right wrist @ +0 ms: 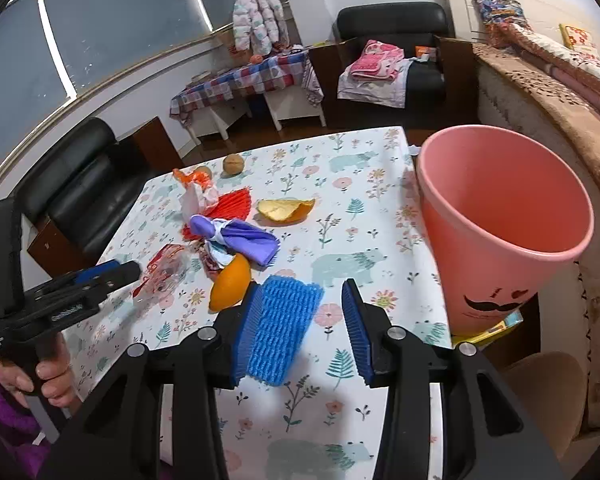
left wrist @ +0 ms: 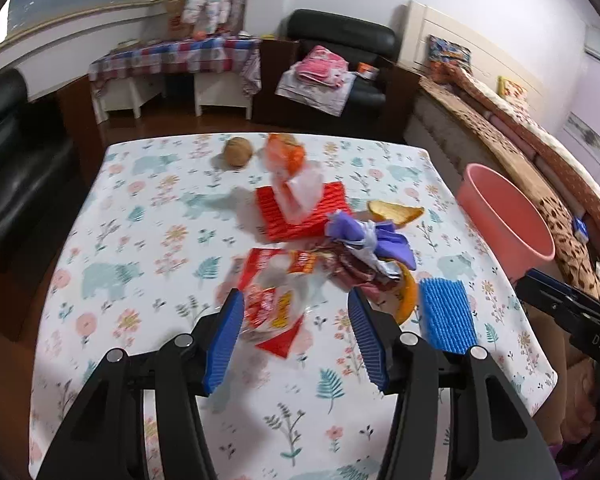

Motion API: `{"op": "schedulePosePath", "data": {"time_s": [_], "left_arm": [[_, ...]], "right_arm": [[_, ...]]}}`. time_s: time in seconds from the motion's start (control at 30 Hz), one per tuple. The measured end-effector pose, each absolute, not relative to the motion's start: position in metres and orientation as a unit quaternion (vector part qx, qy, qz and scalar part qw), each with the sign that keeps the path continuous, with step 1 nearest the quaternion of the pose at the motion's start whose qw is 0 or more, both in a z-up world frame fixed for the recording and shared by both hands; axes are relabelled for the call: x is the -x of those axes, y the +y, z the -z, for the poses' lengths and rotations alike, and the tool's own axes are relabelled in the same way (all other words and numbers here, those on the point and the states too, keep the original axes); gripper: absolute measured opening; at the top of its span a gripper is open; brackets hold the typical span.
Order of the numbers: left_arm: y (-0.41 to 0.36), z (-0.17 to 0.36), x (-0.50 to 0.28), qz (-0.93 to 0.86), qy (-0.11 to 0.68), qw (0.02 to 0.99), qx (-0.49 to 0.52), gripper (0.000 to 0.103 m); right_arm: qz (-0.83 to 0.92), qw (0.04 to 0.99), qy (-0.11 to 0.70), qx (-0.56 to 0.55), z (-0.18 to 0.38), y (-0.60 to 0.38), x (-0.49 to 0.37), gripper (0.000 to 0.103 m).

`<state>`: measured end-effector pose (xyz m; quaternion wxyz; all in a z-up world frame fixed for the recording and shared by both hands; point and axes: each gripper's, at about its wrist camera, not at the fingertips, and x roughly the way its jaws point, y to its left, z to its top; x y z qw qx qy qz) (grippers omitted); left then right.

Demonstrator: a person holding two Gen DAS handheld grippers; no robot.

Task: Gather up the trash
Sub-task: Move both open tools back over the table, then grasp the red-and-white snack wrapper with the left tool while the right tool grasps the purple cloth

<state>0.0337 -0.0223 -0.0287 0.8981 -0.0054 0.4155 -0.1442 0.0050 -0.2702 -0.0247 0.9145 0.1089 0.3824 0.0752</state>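
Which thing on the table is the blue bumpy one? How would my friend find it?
Start at the big pink plastic bucket by the flowery tablecloth's edge. Nearer the camera lies a bright blue foam net sleeve, next to an orange peel. It is the only blue, ribbed, mesh-like piece.

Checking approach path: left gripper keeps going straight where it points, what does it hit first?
Most likely the crinkled red-and-clear plastic snack wrapper on the floral tablecloth. It lies between and just ahead of the left gripper with its open jaws. Depth is hard to judge, so contact height is uncertain.

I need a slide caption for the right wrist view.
Open right gripper above blue foam net, pink bin beside the table.
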Motion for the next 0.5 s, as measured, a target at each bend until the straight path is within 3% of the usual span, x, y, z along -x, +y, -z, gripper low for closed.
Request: {"op": "schedulePosePath", "data": {"time_s": [0.2,0.5], "left_arm": [[-0.032,0.049,-0.048,0.141,0.434,0.89,-0.011,0.044],[-0.019,0.06,-0.052,0.129,0.436,0.89,-0.016,0.014]], "right_arm": [[-0.094,0.911,0.387,-0.103,0.026,-0.263,-0.01,0.042],[-0.138,0.894,0.412,-0.109,0.036,-0.254,-0.027,0.042]]}}
